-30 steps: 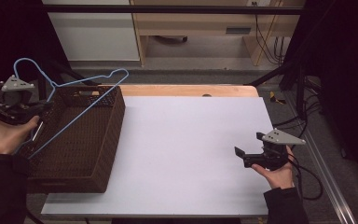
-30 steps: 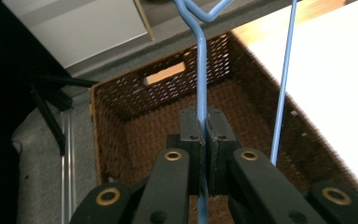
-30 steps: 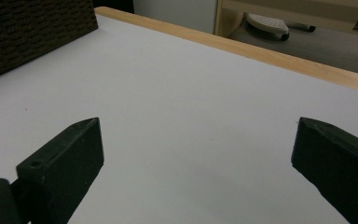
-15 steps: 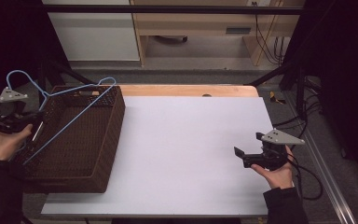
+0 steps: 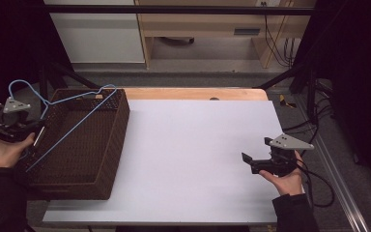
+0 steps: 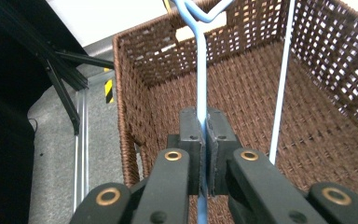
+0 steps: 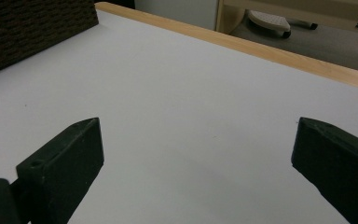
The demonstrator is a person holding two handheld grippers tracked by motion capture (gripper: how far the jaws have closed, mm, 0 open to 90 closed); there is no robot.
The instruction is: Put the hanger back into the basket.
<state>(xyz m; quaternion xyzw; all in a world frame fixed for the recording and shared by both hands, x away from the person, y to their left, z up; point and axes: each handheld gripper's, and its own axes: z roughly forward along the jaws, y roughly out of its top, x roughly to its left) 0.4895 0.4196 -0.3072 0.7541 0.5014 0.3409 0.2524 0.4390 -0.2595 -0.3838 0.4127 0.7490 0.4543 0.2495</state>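
Right now you've got the blue wire hanger [image 5: 65, 113] pinched in your left gripper [image 5: 13, 126], at the far left of the high view, and the left gripper view shows it plainly: both black jaws are pressed together on one thin blue wire [image 6: 201, 100], which runs straight up between them toward the twisted neck at the top of the frame. The hanger sits tilted over the brown wicker basket [image 5: 107, 159], its hook curling up at the upper left, its long bar slanting down across the basket's open mouth, one shoulder near the far rim. I can't tell whether that bar touches the weave or hangs just clear of it. Your right gripper [image 5: 255, 163] waits low at the lower right of the high view, well apart from the basket, jaws spread wide over the bare white table [image 7: 182, 107] with nothing between them.

To my eye you're mid-carry with the hanger at the basket. Your next move calls for a steady wrist: that wire is slim and could swivel in the pads, and the hook could snag the wicker rim, so keep the grip firm until it is where you want it
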